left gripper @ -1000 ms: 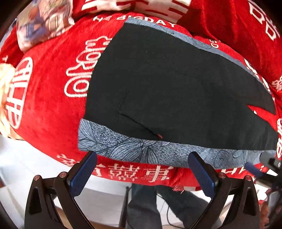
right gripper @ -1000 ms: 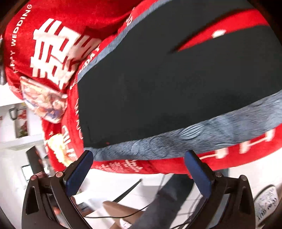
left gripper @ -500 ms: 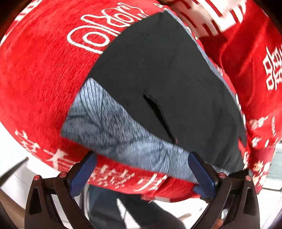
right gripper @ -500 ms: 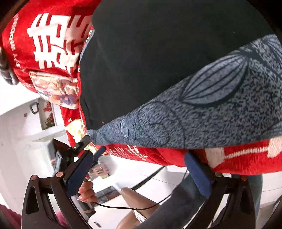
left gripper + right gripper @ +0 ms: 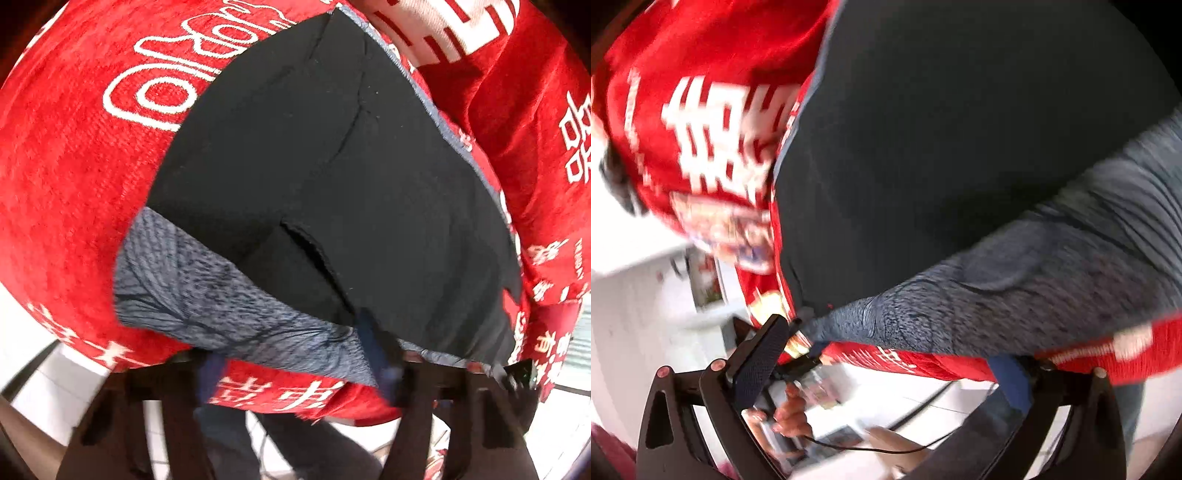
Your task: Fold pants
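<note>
Pants (image 5: 332,166), black with a grey patterned band along the near edge, lie spread flat on a red blanket (image 5: 74,166) printed with white lettering, as the left wrist view shows. A pocket slit runs through the black cloth near the middle. The left gripper (image 5: 295,365) sits at the near edge of the pants, its blue fingers (image 5: 373,343) blurred and drawn partly in around the grey band (image 5: 207,295). The right-hand finger presses into the cloth where the grey meets the black; whether the band is actually pinched cannot be told through the blur. Below the blanket's edge, white floor and a leg in dark trousers show.

From the right wrist view, the same pants (image 5: 942,147) fill the upper frame, the grey band (image 5: 1034,288) sweeping across from the lower left to the right edge. The right gripper (image 5: 886,365) stands wide apart, one finger (image 5: 761,362) at the band's left corner, the other under the red blanket's (image 5: 701,74) hem. Nothing lies between them but the blanket edge. The other gripper's tip touches the corner of the band just beside that left finger.
</note>
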